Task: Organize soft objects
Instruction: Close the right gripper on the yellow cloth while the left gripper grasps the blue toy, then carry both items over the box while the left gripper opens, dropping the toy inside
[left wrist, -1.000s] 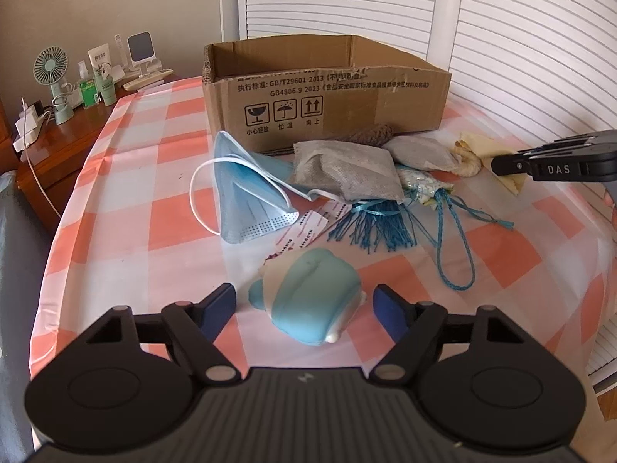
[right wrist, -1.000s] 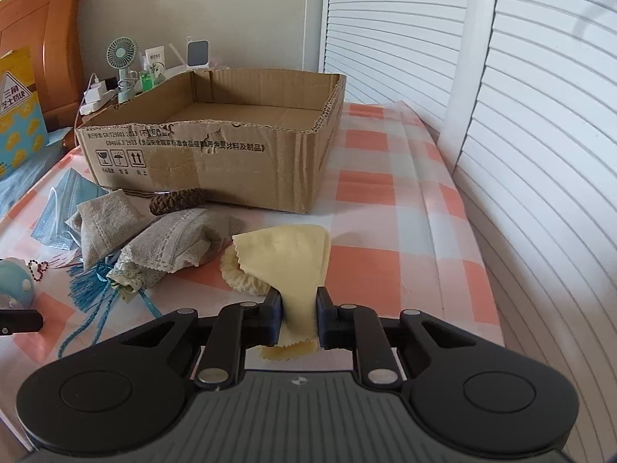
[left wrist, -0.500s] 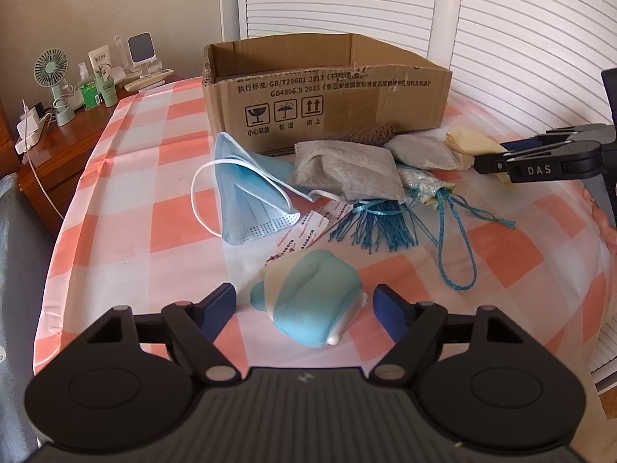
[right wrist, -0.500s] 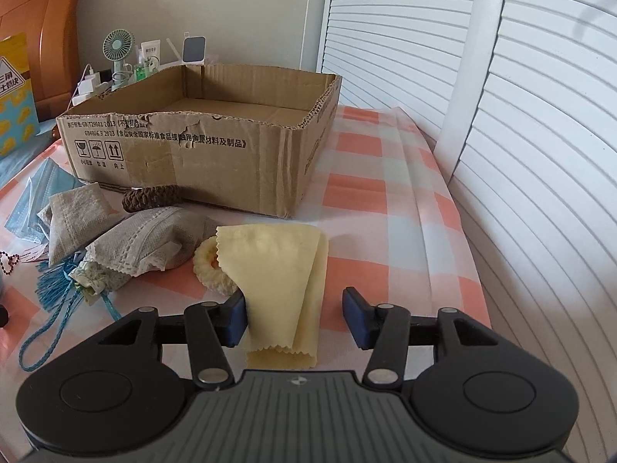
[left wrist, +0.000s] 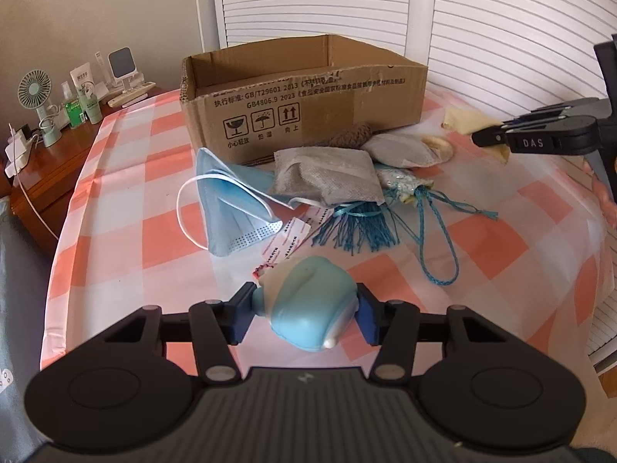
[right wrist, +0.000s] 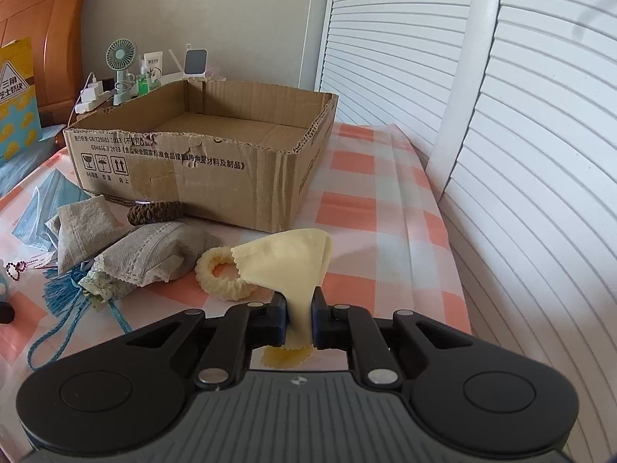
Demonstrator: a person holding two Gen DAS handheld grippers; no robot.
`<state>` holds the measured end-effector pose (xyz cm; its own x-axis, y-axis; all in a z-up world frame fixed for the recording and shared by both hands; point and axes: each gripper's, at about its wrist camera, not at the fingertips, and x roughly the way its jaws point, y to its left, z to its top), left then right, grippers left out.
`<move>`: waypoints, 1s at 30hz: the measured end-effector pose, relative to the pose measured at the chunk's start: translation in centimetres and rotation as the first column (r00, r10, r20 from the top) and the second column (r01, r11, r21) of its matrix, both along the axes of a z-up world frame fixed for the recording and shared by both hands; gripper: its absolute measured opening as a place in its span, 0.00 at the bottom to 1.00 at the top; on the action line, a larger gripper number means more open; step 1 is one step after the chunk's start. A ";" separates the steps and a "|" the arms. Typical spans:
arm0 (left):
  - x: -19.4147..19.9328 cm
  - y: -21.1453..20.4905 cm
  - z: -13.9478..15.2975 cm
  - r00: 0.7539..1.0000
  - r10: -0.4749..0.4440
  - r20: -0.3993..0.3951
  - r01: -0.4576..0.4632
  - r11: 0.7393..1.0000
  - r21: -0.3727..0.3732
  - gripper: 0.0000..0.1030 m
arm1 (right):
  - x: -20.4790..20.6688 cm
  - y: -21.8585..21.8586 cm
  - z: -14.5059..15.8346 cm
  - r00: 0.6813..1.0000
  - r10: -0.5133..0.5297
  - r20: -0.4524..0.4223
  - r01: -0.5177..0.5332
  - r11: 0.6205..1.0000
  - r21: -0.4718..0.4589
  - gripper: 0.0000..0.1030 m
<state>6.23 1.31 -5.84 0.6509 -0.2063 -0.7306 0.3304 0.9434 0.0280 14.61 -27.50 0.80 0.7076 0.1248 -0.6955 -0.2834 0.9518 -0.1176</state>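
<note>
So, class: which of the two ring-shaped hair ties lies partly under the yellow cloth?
The cream hair tie; the brown hair tie lies uncovered against the cardboard box.

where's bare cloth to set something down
Free: tablecloth between box and shutters; also the strip left of the mask. Crowded: in front of the box, with pouches, tassel and cord.

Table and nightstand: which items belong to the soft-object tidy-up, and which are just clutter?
Job:
- cardboard box
- blue soft toy, left gripper closing on it
- yellow cloth, pinched by right gripper
- cream scrunchie
- grey pouches
- face mask
- blue tassel cord

Lying about:
- mini fan
- green bottles
- charger
</note>
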 end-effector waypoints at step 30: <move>17.1 -0.6 10.8 0.993 -0.029 0.115 0.025 0.999 0.038 0.51 | 2.9 4.8 10.0 0.972 0.177 0.157 -0.180 0.984 0.004 0.14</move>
<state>23.30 0.76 4.99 0.7262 -0.1993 -0.6580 0.3482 0.9319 0.1020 17.51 -22.66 10.82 0.7717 0.2704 -0.5756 -0.4288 0.8896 -0.1570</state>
